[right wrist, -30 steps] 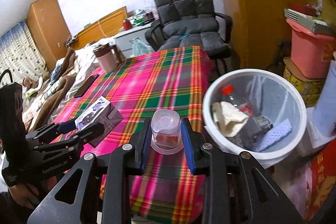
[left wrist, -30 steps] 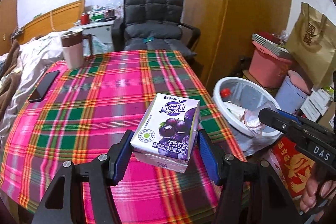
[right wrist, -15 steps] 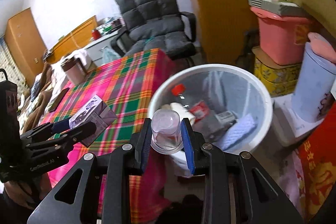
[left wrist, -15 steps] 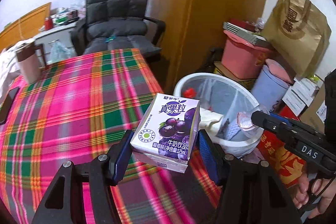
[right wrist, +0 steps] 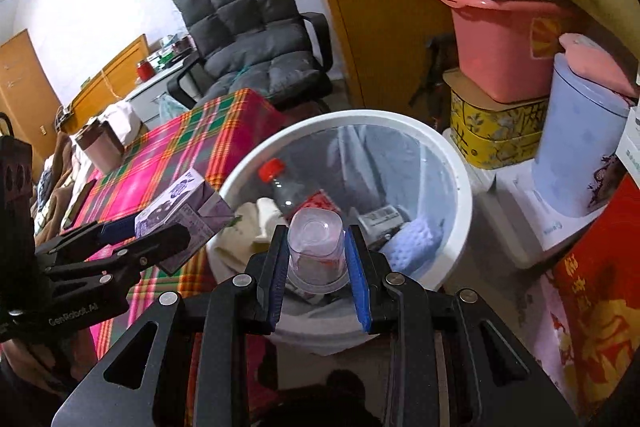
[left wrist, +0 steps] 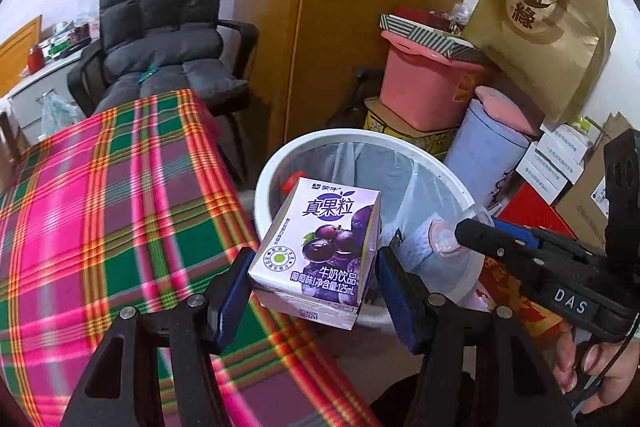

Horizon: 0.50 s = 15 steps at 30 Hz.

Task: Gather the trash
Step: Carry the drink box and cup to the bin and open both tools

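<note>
My left gripper point(left wrist: 314, 287) is shut on a purple grape milk carton point(left wrist: 320, 247), held over the near rim of the white trash bin point(left wrist: 360, 138). From the right wrist view the carton point(right wrist: 182, 207) hangs at the bin's left rim point(right wrist: 460, 187). My right gripper point(right wrist: 318, 263) is shut on a clear plastic cup point(right wrist: 316, 251), upside down, above the bin's near side. The cup point(left wrist: 440, 239) shows in the left wrist view at the right gripper's tip. The lined bin holds a red-capped bottle point(right wrist: 280, 183), crumpled paper and other trash.
A plaid-covered table point(left wrist: 100, 207) lies left of the bin, with a mug point(right wrist: 100, 147) and a phone point(right wrist: 78, 203) at its far end. A grey padded chair point(left wrist: 160, 47) stands behind. A pink tub point(left wrist: 424, 83), blue bucket point(right wrist: 576, 155), boxes and a gold bag point(left wrist: 540, 27) crowd the right.
Both grippers swung right from above the table to the bin, carrying the carton and the cup. The bin now fills the middle of both views.
</note>
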Each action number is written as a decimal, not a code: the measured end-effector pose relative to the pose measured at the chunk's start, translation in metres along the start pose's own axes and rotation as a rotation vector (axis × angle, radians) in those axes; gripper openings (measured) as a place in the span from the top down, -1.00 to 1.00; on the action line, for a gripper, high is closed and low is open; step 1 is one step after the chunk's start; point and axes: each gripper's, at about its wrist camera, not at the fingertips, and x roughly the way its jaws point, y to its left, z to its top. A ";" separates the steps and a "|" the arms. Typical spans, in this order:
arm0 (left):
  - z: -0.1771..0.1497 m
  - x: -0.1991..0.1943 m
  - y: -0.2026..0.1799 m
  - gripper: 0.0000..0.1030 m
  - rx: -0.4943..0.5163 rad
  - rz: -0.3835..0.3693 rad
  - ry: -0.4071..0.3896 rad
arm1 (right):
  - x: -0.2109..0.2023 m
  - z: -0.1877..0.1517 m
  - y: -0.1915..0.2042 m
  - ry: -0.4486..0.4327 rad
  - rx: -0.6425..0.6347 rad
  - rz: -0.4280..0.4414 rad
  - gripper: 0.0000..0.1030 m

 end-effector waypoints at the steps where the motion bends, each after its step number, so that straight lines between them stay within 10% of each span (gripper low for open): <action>1: 0.001 0.003 -0.001 -0.19 0.003 -0.005 0.003 | 0.001 0.000 -0.002 0.003 0.003 -0.003 0.40; 15: 0.013 0.038 -0.011 -0.19 0.027 -0.069 0.023 | 0.015 0.008 -0.017 0.022 0.010 -0.039 0.32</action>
